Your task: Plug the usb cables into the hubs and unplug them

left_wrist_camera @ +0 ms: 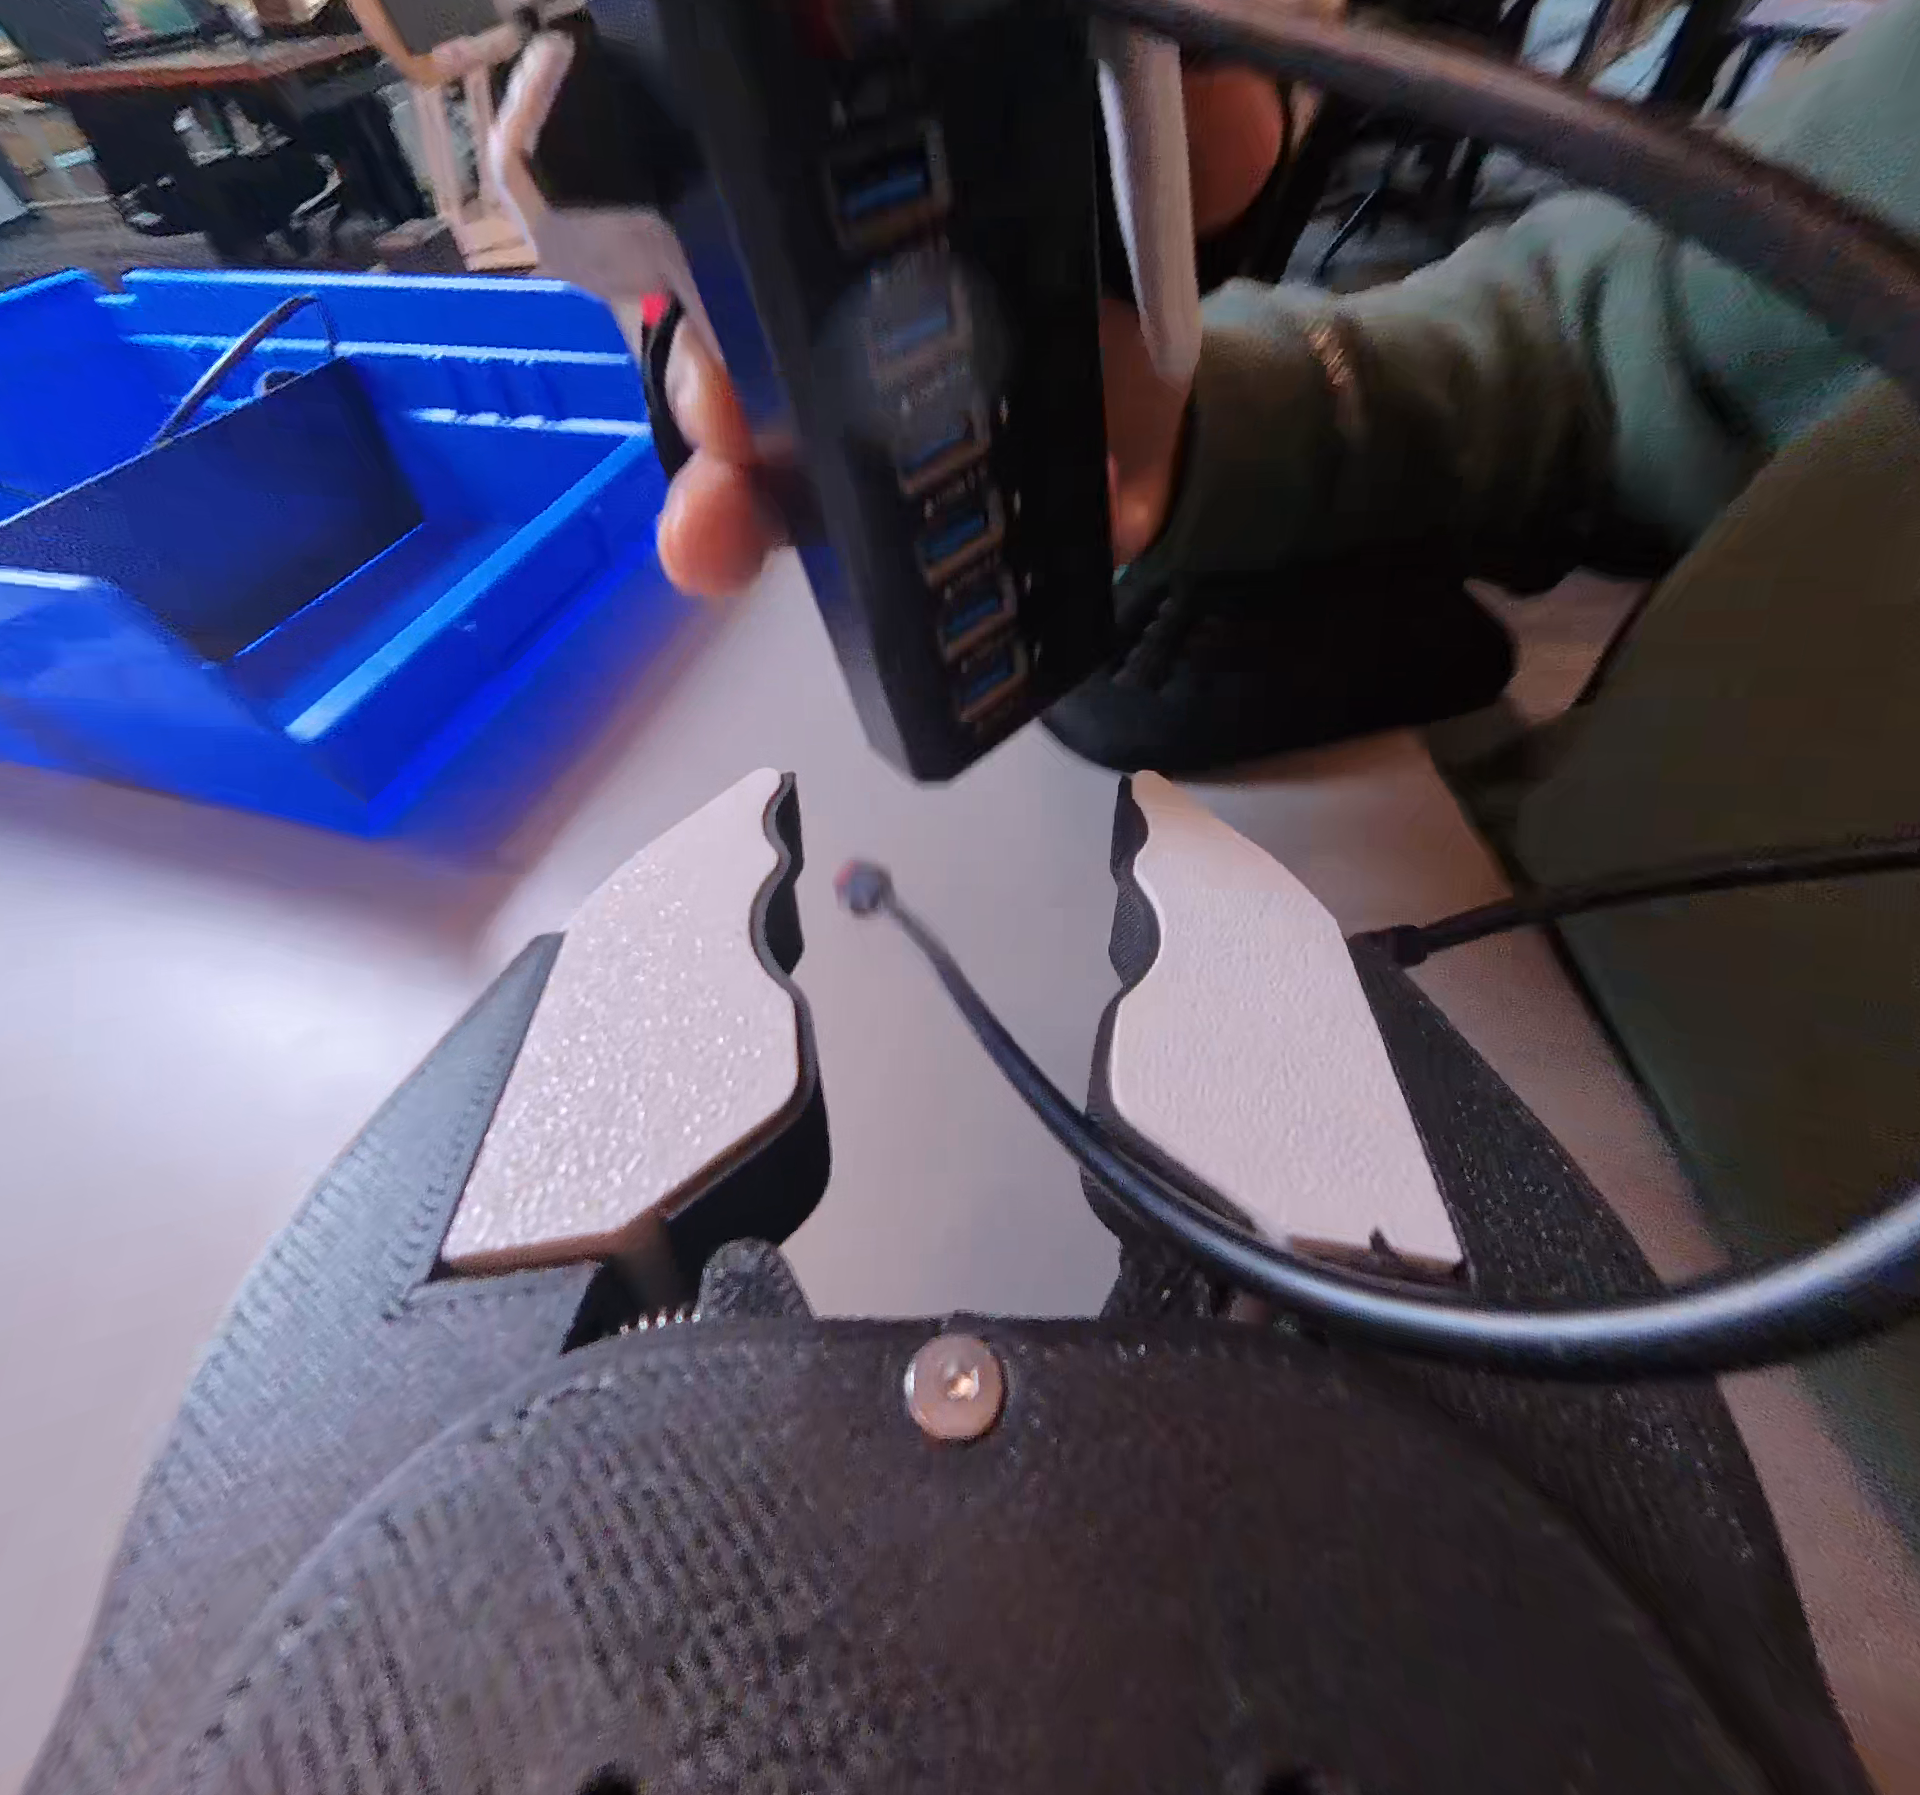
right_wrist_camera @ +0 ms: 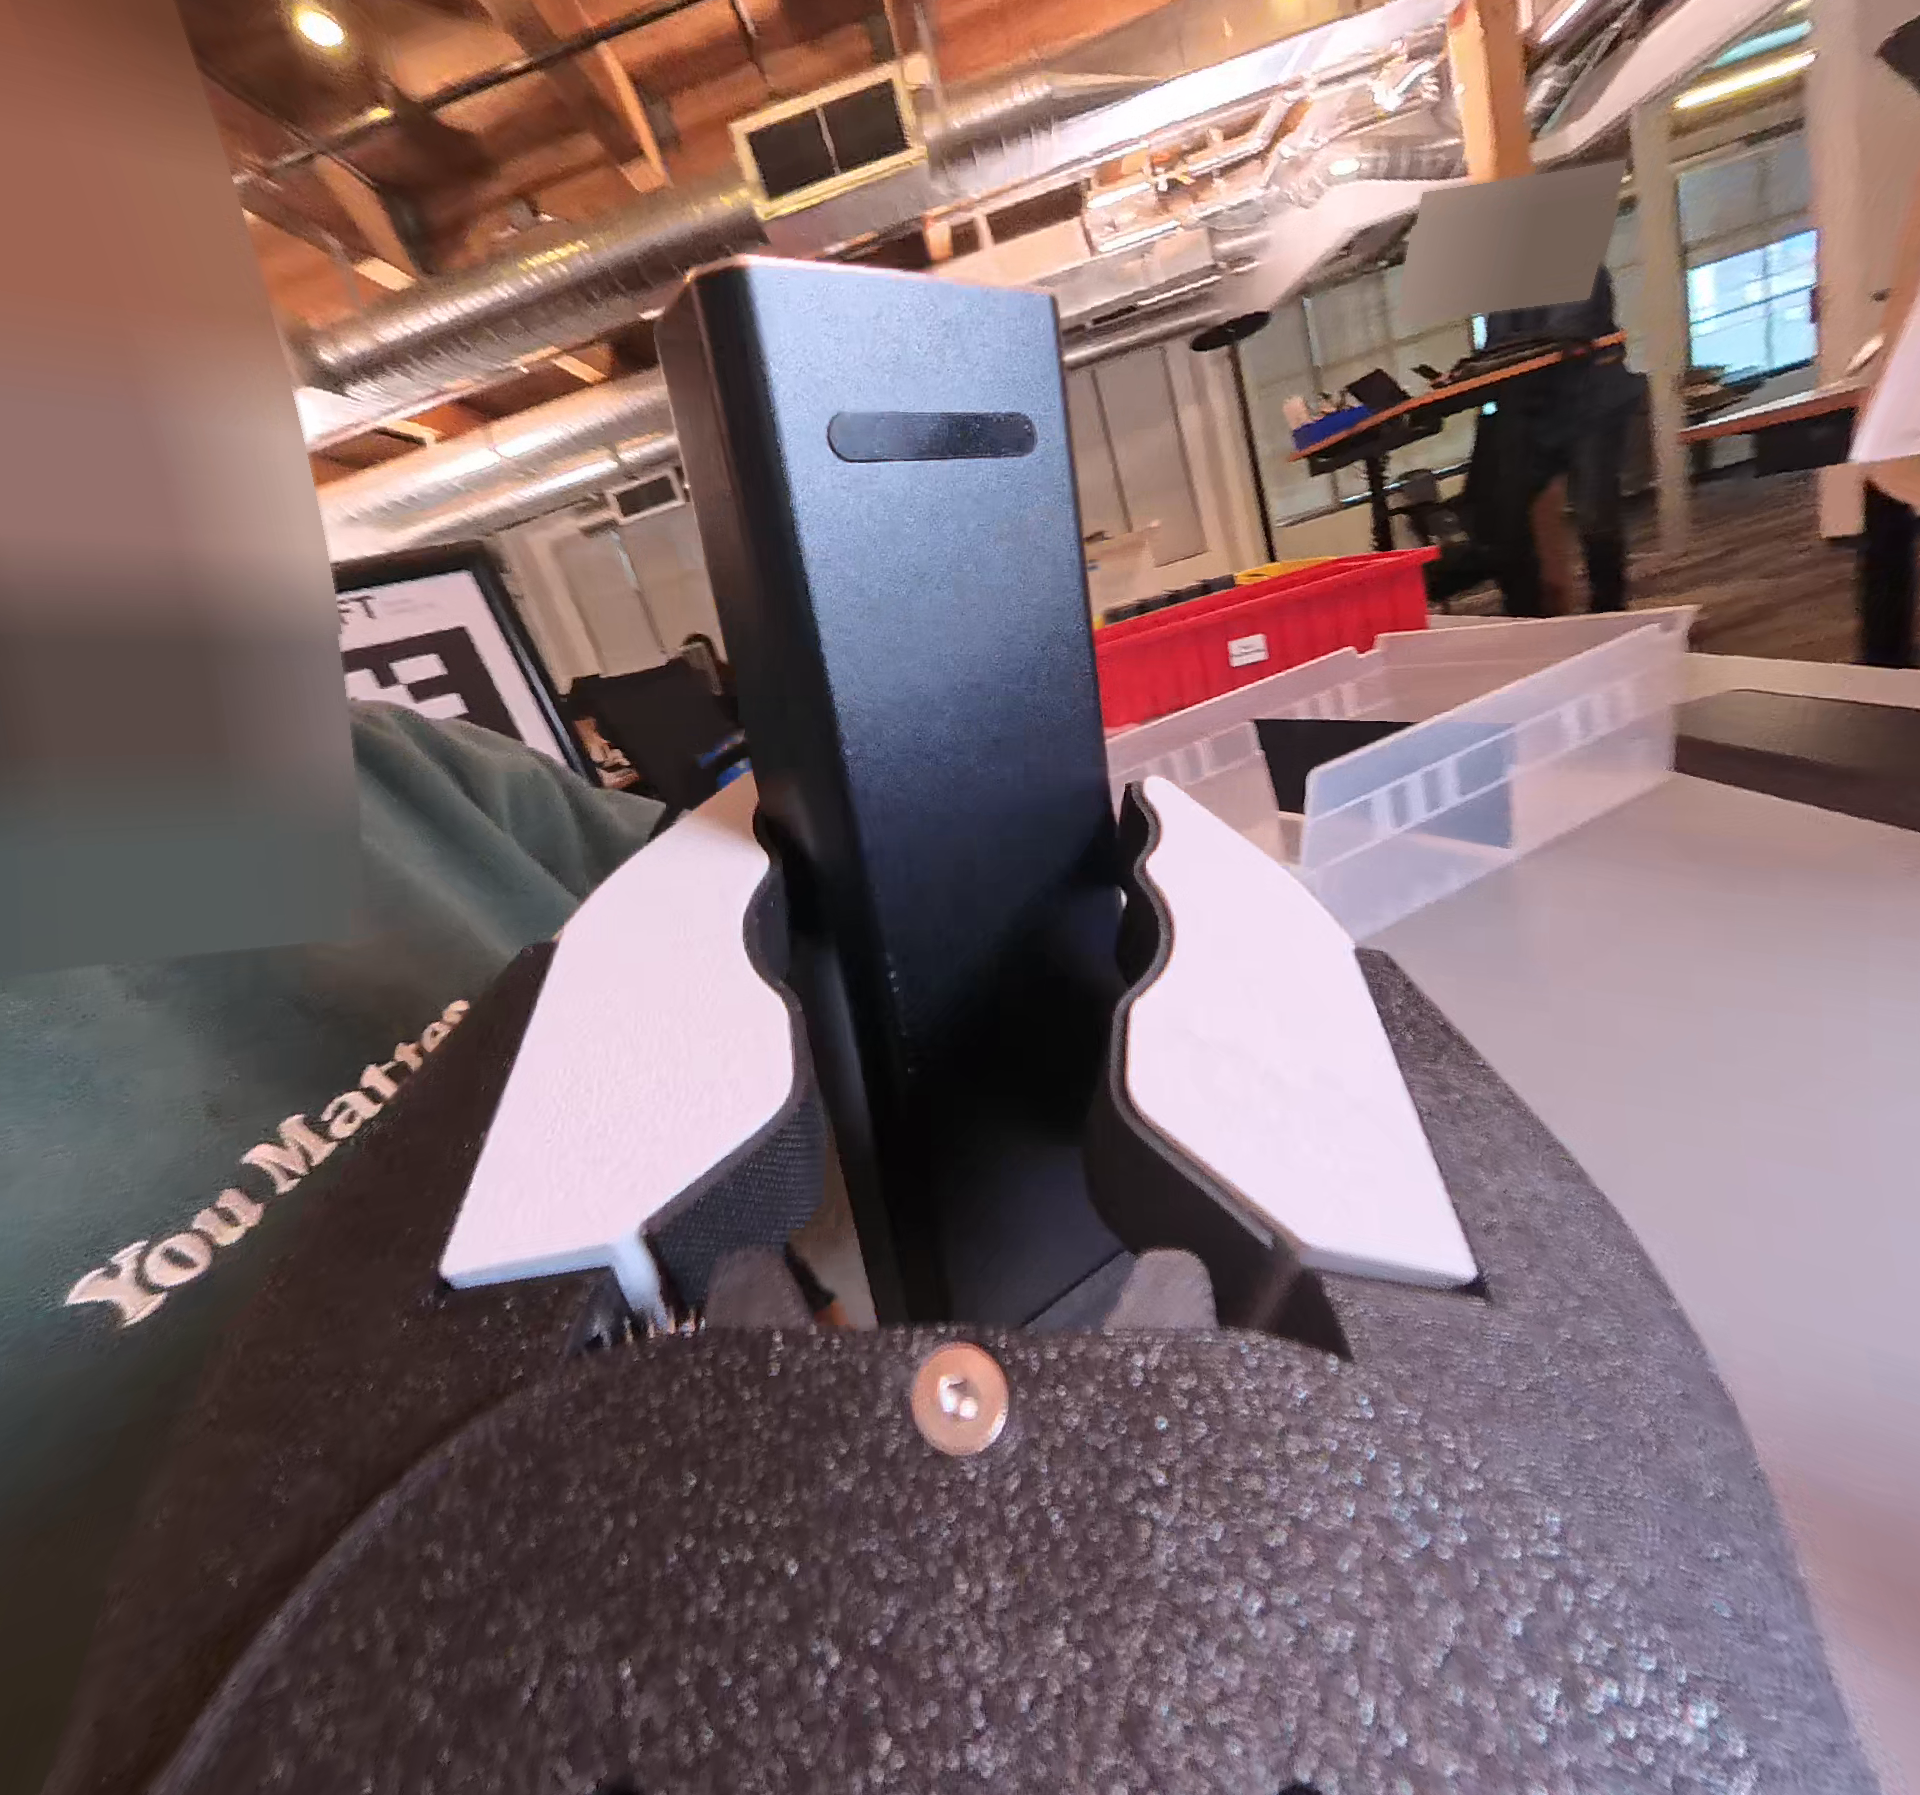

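While the right gripper (right_wrist_camera: pixel 951 872) clamped the black hub (right_wrist_camera: pixel 894 602) upright above the table (left_wrist_camera: pixel 260 966), the left gripper (left_wrist_camera: pixel 956 852) gaped empty; cable (left_wrist_camera: pixel 997 1028) lay loose between its fingers. Advice: pinch behind the plug, align squarely with a port.

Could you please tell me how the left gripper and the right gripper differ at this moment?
The left gripper is open with nothing between its fingers, while the right gripper is shut on the black USB hub. The left points down over the table; the right tilts up toward the ceiling. Both have white fingers on black bodies.
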The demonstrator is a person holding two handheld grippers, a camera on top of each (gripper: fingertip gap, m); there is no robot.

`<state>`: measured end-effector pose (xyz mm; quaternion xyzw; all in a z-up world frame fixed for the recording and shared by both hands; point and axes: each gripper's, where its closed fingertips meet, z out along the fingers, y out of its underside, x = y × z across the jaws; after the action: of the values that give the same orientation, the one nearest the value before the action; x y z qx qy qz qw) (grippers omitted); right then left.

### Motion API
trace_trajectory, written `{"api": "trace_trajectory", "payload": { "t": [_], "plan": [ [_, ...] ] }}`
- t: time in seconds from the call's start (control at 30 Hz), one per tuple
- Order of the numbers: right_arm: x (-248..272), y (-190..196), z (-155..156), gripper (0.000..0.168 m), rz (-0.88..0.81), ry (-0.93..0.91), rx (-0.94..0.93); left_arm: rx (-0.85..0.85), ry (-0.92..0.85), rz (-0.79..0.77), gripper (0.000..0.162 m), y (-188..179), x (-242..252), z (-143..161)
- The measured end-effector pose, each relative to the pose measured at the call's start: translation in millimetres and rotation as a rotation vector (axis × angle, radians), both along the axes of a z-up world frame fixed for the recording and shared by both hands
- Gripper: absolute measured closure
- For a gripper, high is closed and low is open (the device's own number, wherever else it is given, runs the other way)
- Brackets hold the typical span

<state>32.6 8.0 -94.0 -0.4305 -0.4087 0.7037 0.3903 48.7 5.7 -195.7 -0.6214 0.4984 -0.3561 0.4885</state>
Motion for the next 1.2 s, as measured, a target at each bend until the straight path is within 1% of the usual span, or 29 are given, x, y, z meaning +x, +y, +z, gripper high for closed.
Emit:
{"api": "trace_trajectory", "payload": {
  "t": [0.07,0.23,0.3,0.37,0.43,0.5,0.6,0.63,0.7,0.77,0.8,0.9,0.97,1.0,1.03,1.07,1.13,1.2],
  "plan": [
    [-2,-7,-1,0.107,0.049,0.014,0.01,-0.042,-0.077,-0.063,0.104,-6,9,8],
    [-2,-21,2,0.106,0.161,0.067,0.024,-0.12,-0.186,-0.189,0.112,-13,22,18],
    [-1,-24,-1,0.107,0.187,0.062,0.031,-0.143,-0.195,-0.216,0.12,-13,26,18],
    [0,-22,-4,0.109,0.19,0.048,0.034,-0.18,-0.17,-0.263,0.124,-18,27,14],
    [1,-13,-8,0.113,0.136,0.023,0.045,-0.249,-0.169,-0.272,0.127,-20,23,12],
    [4,5,-13,0.122,0.026,-0.026,0.076,-0.348,-0.188,-0.231,0.133,-15,16,10],
    [8,31,-29,0.12,-0.157,-0.184,0.124,-0.491,-0.21,-0.135,0.134,-3,1,-1],
    [7,37,-38,0.116,-0.203,-0.253,0.128,-0.52,-0.214,-0.111,0.134,-1,-3,-4],
    [4,39,-51,0.116,-0.236,-0.347,0.116,-0.546,-0.212,-0.087,0.134,0,-6,-9],
    [-1,37,-57,0.122,-0.23,-0.383,0.073,-0.561,-0.229,-0.089,0.134,-2,-4,-8],
    [-4,35,-61,0.126,-0.22,-0.402,0.056,-0.558,-0.231,-0.084,0.133,-2,-3,-7],
    [-5,28,-49,0.137,-0.15,-0.353,0.014,-0.514,-0.228,-0.081,0.134,-3,-3,-1],
    [-5,26,-40,0.139,-0.133,-0.334,0.015,-0.439,-0.21,-0.051,0.134,-1,-6,7],
    [-4,28,-34,0.139,-0.135,-0.327,0.03,-0.399,-0.213,-0.022,0.131,3,-11,13],
    [-2,32,-30,0.139,-0.15,-0.339,0.051,-0.362,-0.219,0.017,0.121,8,-17,18],
    [1,39,-25,0.139,-0.166,-0.355,0.074,-0.319,-0.216,0.066,0.116,13,-26,23],
    [12,59,-9,0.139,-0.213,-0.381,0.104,-0.214,-0.214,0.171,0.117,24,-50,32],
    [26,93,16,0.139,-0.305,-0.423,0.161,-0.162,-0.223,0.252,0.119,30,-72,38]
  ]
}}
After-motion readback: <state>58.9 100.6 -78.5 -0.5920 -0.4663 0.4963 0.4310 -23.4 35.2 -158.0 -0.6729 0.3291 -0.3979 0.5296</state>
